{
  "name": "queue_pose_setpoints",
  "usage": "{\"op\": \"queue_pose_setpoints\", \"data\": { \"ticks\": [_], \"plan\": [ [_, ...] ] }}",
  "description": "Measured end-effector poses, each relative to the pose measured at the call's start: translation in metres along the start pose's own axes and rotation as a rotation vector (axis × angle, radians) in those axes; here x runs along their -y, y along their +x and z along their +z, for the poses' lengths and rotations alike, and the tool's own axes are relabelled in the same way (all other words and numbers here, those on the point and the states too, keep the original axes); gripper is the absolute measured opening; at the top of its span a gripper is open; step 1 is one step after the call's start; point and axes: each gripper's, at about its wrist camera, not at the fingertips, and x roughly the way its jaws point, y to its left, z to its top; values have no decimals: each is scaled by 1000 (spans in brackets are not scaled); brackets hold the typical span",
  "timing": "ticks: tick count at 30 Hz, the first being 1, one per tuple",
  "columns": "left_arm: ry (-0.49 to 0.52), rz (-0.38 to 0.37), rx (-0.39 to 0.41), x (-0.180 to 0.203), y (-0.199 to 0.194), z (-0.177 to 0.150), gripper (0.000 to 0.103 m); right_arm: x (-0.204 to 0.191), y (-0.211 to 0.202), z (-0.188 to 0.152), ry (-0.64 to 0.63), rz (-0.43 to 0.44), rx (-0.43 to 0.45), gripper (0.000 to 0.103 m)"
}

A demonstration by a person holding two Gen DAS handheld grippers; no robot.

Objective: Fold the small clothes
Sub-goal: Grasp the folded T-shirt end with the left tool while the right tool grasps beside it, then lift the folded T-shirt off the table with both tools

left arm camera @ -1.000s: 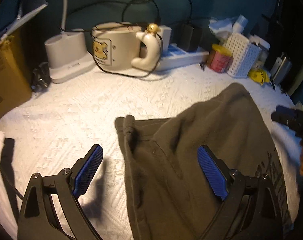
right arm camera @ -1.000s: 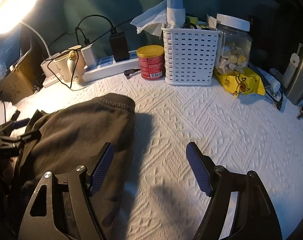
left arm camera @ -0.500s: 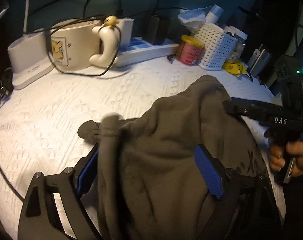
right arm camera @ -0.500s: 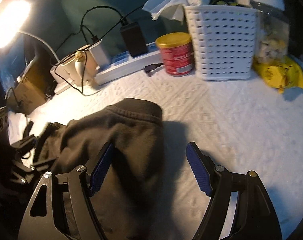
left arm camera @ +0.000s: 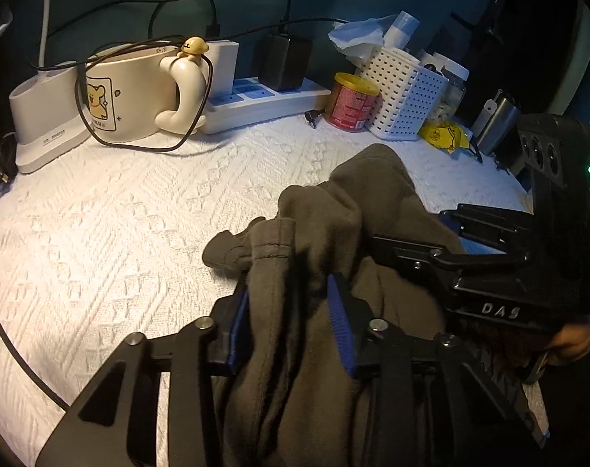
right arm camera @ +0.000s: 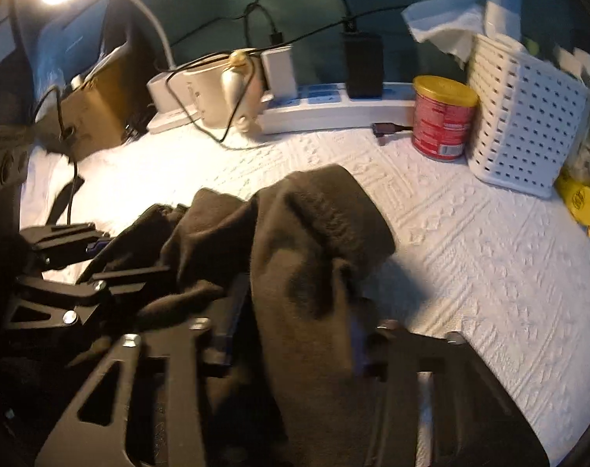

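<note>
A small dark olive garment (left arm camera: 345, 210) lies bunched on the white textured cloth (left arm camera: 119, 225). My left gripper (left arm camera: 291, 323) is shut on the garment's hemmed left edge, with fabric pinched between its blue pads. The right gripper also shows in the left wrist view (left arm camera: 489, 264), close beside it on the right. In the right wrist view my right gripper (right arm camera: 295, 334) is shut on the garment (right arm camera: 314, 225) at its right edge, and the fabric drapes over and hides the pads. The left gripper shows at the left of that view (right arm camera: 73, 272).
Along the back wall stand a cream mug (left arm camera: 135, 97), a white power strip (left arm camera: 263, 105) with black adapters, a red can (left arm camera: 351, 101), a white perforated basket (left arm camera: 402, 93) and a yellow packet (left arm camera: 444, 136). A black cable (left arm camera: 18, 346) crosses the cloth at left.
Both grippers have moved in over the garment and closed on its edges. The two grippers have come close together, and the garment has bunched up between them.
</note>
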Motion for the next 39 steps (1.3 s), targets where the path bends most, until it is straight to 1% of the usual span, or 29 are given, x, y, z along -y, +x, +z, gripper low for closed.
{"op": "queue_pose_setpoints", "data": {
  "ticks": [2,5,10,11,12,16,19,22,26,29,30,39],
  "plan": [
    [15,19,8,4,-2,-1,29,-3,-2,-3,-13,23,2,25],
    [24,37,20,9,-6,-2,23,-5,-8,-5,0,26,18,24],
    [20,24,46,16,-19,-6,20,-10,-24,-7,-3,21,52,23],
    [19,20,51,17,-21,-6,19,-13,-32,-8,-10,13,71,23],
    [23,17,63,20,-25,-6,19,-13,-32,-8,-10,13,71,23],
    [47,18,105,30,-42,-8,18,-19,-54,-8,-14,0,118,22],
    [71,26,140,39,-56,-8,18,-23,-70,-9,-15,-1,149,22],
    [94,40,159,46,-67,-11,18,-28,-87,-11,-26,-3,177,22],
    [97,42,191,52,-82,-15,17,-33,-101,-13,-36,-6,197,22],
    [102,45,222,57,-93,-17,17,-38,-115,-16,-43,-9,223,22],
    [103,47,231,59,-97,-18,17,-42,-126,-18,-43,-13,248,22],
    [106,49,309,70,-133,-26,17,-60,-163,-25,-62,-18,323,21]
  ]
}}
